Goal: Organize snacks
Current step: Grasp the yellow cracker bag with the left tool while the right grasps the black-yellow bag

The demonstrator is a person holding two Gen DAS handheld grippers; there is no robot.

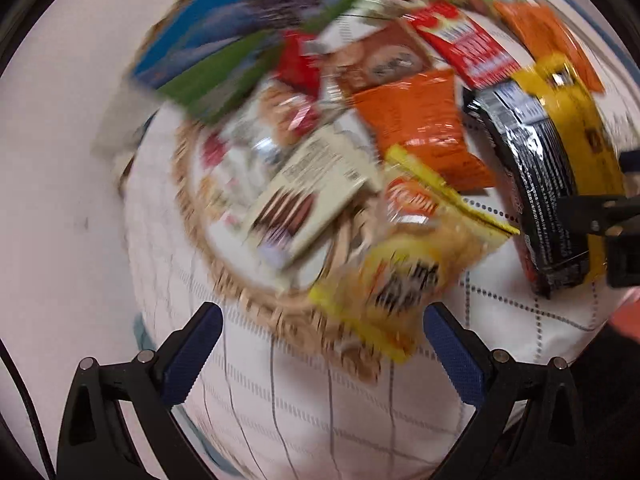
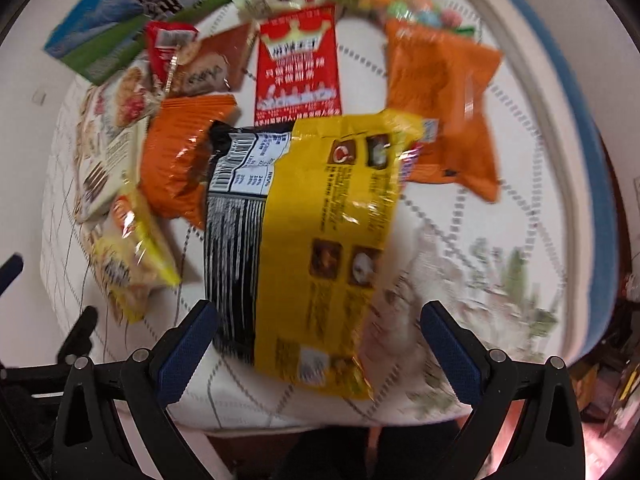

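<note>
Both views are motion-blurred. My left gripper [image 1: 322, 344] is open above the near rim of a round wicker basket [image 1: 256, 304] that holds a beige box [image 1: 308, 200] and other snack packs. A yellow snack bag [image 1: 404, 272] lies over the rim, just beyond the left fingertips. My right gripper [image 2: 318, 340] is open, with the near end of a large yellow-and-black packet [image 2: 312, 240] lying between its spread fingers on the white cloth [image 2: 248, 396]; the pads are apart from it. That packet [image 1: 540, 184] also shows in the left wrist view, with the right gripper's black frame beside it.
Two orange bags [image 2: 184, 160] [image 2: 444, 112], a red packet [image 2: 298, 64], a brown packet [image 2: 208, 68] and a blue-green box [image 2: 132, 12] lie further back. Coloured candies [image 2: 420, 12] sit at the far edge. The round table's blue rim [image 2: 600, 184] curves on the right; clutter lies on the floor beyond it.
</note>
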